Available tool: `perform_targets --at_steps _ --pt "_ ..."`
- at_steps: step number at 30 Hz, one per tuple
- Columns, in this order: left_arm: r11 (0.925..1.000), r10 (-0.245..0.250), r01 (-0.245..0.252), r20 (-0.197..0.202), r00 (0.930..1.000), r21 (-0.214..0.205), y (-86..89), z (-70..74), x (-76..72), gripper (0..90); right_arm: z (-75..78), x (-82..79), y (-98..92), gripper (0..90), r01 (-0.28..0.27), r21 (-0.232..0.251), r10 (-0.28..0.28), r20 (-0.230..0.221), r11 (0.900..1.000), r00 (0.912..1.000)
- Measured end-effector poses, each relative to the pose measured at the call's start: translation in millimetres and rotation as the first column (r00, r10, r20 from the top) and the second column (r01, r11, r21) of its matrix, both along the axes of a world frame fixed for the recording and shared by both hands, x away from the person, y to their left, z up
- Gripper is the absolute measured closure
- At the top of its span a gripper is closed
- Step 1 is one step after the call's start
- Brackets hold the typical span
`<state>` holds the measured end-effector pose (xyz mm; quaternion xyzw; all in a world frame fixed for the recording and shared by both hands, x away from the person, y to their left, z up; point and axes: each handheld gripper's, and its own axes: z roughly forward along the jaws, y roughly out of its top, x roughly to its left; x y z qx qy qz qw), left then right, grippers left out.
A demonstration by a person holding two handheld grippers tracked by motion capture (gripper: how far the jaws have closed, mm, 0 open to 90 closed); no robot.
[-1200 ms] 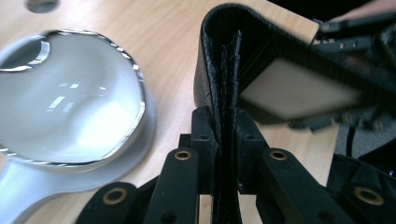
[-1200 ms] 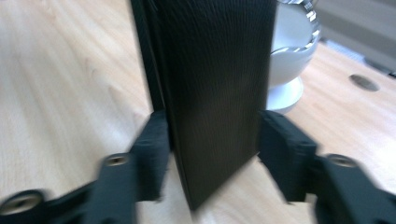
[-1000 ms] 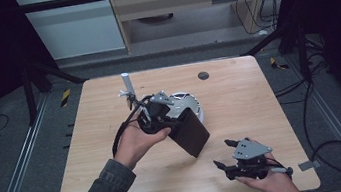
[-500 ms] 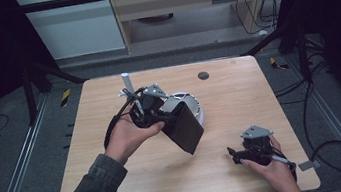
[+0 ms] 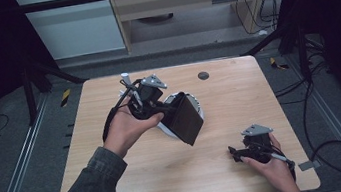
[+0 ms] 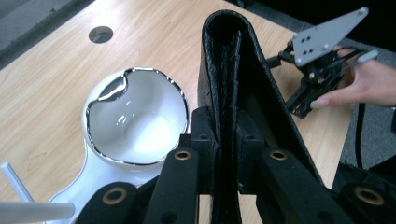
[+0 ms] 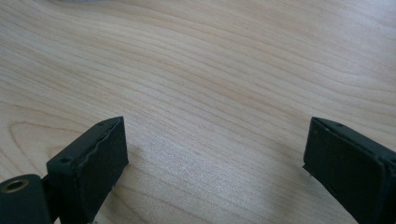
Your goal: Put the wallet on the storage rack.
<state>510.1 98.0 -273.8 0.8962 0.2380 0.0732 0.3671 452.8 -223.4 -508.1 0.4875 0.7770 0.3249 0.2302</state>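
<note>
A black folded wallet [image 5: 187,122] hangs tilted above a white bowl [image 5: 173,97] near the table's middle. My left gripper [image 5: 168,110] is shut on the wallet's edge. In the left gripper view the jaws pinch the wallet [image 6: 233,70] from both sides, and the glossy bowl [image 6: 135,116] lies below to the left. My right gripper [image 5: 234,153] rests low over the wood at the front right, held by a hand. Its jaws have just been opening; in the right gripper view the right gripper [image 7: 215,158] stands wide with only bare wood between the pads.
The wooden table [image 5: 120,184] has a round dark hole [image 5: 203,75] near its far edge. A black cable [image 5: 338,153] loops on the floor to the right. The right gripper [image 6: 303,93] shows past the wallet in the left gripper view.
The left hand has lifted the wallet a little over the bowl. The right hand has slid right and lower toward the front right corner, and its jaws have spread.
</note>
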Motion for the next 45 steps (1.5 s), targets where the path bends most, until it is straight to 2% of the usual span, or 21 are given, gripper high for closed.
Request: perform_targets --at_steps 6,11,15,19,22,29,33,41,45 --pt "0.9999 0.012 -0.012 0.014 0.9998 -0.008 0.0 8.3 4.8 81.6 -2.4 1.5 -1.3 4.8 0.008 0.007 -0.008 -0.012 0.9999 0.9999" --pt "0.9987 0.03 -0.03 0.01 0.9995 -0.041 5.3 12.3 9.2 81.6 -4.5 1.7 -2.1 3.6 0.017 0.031 -0.017 -0.016 0.9994 0.9997" --pt "0.9984 0.042 -0.041 0.028 0.9987 -0.039 7.3 14.7 10.3 81.5 -4.6 1.9 -1.8 3.3 0.019 0.031 -0.018 -0.016 0.9993 0.9997" --pt "0.9973 0.055 -0.053 0.027 0.9981 -0.051 9.4 15.7 15.4 81.5 -4.7 2.0 -1.7 3.0 0.019 0.031 -0.019 -0.017 0.9993 0.9997" --pt "0.9966 0.073 -0.071 0.04 0.9965 -0.041 10.9 15.4 18.8 81.5 -4.7 1.9 -1.7 2.9 0.019 0.031 -0.019 -0.018 0.9993 0.9997" --pt "0.9941 0.107 -0.106 0.058 0.9925 -0.019 12.9 8.1 31.9 81.5 -4.6 1.9 -1.9 2.9 0.017 0.028 -0.017 -0.017 0.9995 0.9997" --pt "0.9916 0.128 -0.127 0.058 0.99 -0.027 12.0 3.7 40.3 81.5 -4.7 1.9 -2.1 2.9 0.017 0.026 -0.017 -0.015 0.9995 0.9997" --pt "0.9886 0.15 -0.149 0.042 0.9878 -0.018 7.5 -11.3 52.6 81.4 -4.7 1.8 -2.3 2.9 0.015 0.024 -0.014 -0.013 0.9996 0.9998" --pt "0.9893 0.145 -0.145 0.028 0.989 -0.015 3.1 -20.8 59.0 81.4 -4.7 1.8 -2.3 2.9 0.015 0.024 -0.014 -0.013 0.9996 0.9998"
